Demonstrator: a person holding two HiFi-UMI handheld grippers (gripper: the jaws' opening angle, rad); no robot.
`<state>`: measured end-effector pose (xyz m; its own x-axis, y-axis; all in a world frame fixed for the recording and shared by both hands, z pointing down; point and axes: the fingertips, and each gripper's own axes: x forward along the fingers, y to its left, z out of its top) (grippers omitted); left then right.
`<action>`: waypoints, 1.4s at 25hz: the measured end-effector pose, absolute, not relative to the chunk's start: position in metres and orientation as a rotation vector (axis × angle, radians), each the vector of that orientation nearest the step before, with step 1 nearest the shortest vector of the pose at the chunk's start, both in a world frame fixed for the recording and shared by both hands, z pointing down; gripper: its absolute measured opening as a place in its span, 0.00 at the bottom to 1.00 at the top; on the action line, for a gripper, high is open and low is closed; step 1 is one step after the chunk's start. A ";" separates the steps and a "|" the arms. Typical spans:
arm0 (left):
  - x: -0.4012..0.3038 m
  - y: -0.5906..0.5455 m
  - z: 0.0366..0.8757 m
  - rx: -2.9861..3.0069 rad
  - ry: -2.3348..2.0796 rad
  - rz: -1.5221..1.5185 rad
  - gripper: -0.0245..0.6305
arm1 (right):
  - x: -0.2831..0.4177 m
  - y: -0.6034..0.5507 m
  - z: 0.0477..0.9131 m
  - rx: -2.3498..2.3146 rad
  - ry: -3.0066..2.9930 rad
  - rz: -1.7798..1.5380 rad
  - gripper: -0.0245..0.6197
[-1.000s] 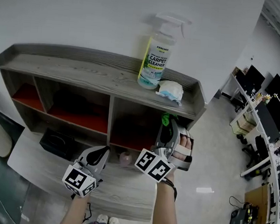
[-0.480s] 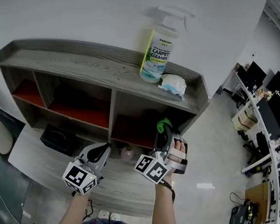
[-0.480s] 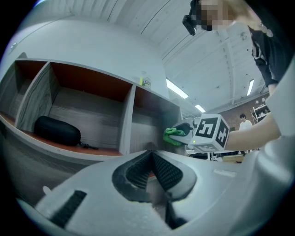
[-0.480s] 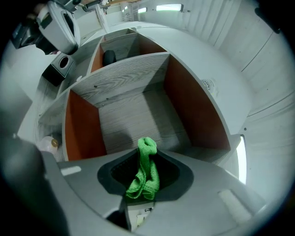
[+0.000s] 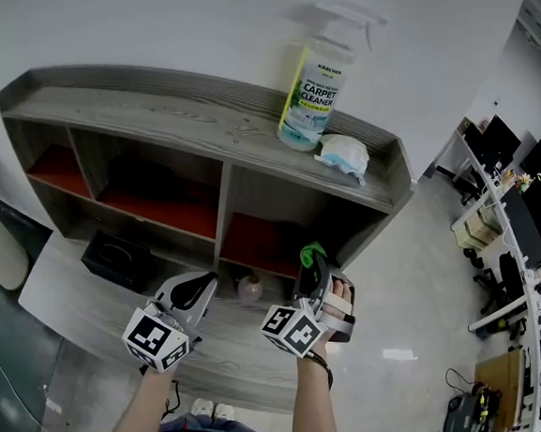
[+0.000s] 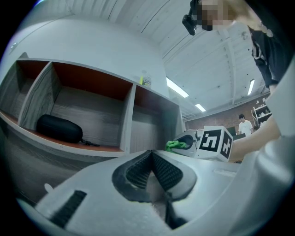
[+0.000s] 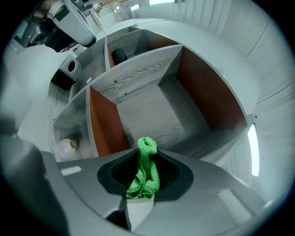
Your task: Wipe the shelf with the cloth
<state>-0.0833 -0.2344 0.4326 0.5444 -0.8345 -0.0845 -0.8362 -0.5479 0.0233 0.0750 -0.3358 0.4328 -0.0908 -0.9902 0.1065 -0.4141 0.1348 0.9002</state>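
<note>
A grey wooden shelf unit [image 5: 166, 121] with red-backed compartments stands against the white wall. My right gripper [image 5: 312, 258] is shut on a small green cloth [image 7: 145, 171], whose tip [image 5: 312, 254] pokes out from between the jaws in front of the lower right compartment [image 7: 161, 108]. That cloth hangs clear of the shelf, touching nothing. My left gripper [image 5: 198, 287] is shut and empty, low and to the left of the right one; its closed pads [image 6: 152, 173] point toward the shelf's lower compartments [image 6: 92, 115].
On the shelf top stand a carpet-cleaner spray bottle [image 5: 317, 87] and a crumpled white wipe [image 5: 343, 157]. A black pouch [image 5: 114, 259] lies on the lower ledge at left, a small pinkish bottle [image 5: 248, 287] near the middle. Desks with monitors [image 5: 523, 176] are at right.
Both grippers have drawn back and down from the shelf. The right one, still holding the cloth, now sits lower in front of the right compartment.
</note>
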 end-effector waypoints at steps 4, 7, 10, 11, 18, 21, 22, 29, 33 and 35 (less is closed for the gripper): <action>-0.084 -0.233 0.433 -2.741 1.485 0.131 0.04 | 0.076 -0.336 0.442 1.384 -1.646 -0.895 0.20; -0.085 -0.233 0.433 -2.739 1.489 0.121 0.04 | 0.076 -0.337 0.447 1.383 -1.656 -0.877 0.20; -0.086 -0.233 0.433 -2.734 1.492 0.124 0.04 | 0.075 -0.338 0.443 1.389 -1.659 -0.886 0.20; -0.086 -0.234 0.432 -2.733 1.493 0.122 0.04 | 0.074 -0.339 0.439 1.398 -1.658 -0.897 0.20; -0.089 -0.236 0.433 -2.730 1.504 0.125 0.04 | 0.061 -0.349 0.448 1.366 -1.689 -0.845 0.20; -0.092 -0.238 0.434 -2.729 1.516 0.129 0.04 | 0.045 -0.347 0.454 1.353 -1.752 -0.809 0.20; -0.093 -0.238 0.435 -2.729 1.521 0.130 0.04 | 0.040 -0.346 0.455 1.355 -1.780 -0.790 0.20; -0.104 -0.239 0.438 -2.714 1.558 0.120 0.04 | 0.004 -0.349 0.456 1.413 -1.987 -0.631 0.20; -0.115 -0.239 0.438 -2.692 1.589 0.115 0.04 | -0.026 -0.348 0.454 1.392 -2.085 -0.586 0.20; -0.120 -0.239 0.438 -2.682 1.607 0.113 0.04 | -0.041 -0.348 0.453 1.369 -2.127 -0.574 0.20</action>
<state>-0.1200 -0.2387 0.4376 0.4696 -0.8802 -0.0687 -0.8812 -0.4721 0.0256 -0.0413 -0.3477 0.4529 -0.3371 -0.9176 0.2106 -0.6870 0.3927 0.6114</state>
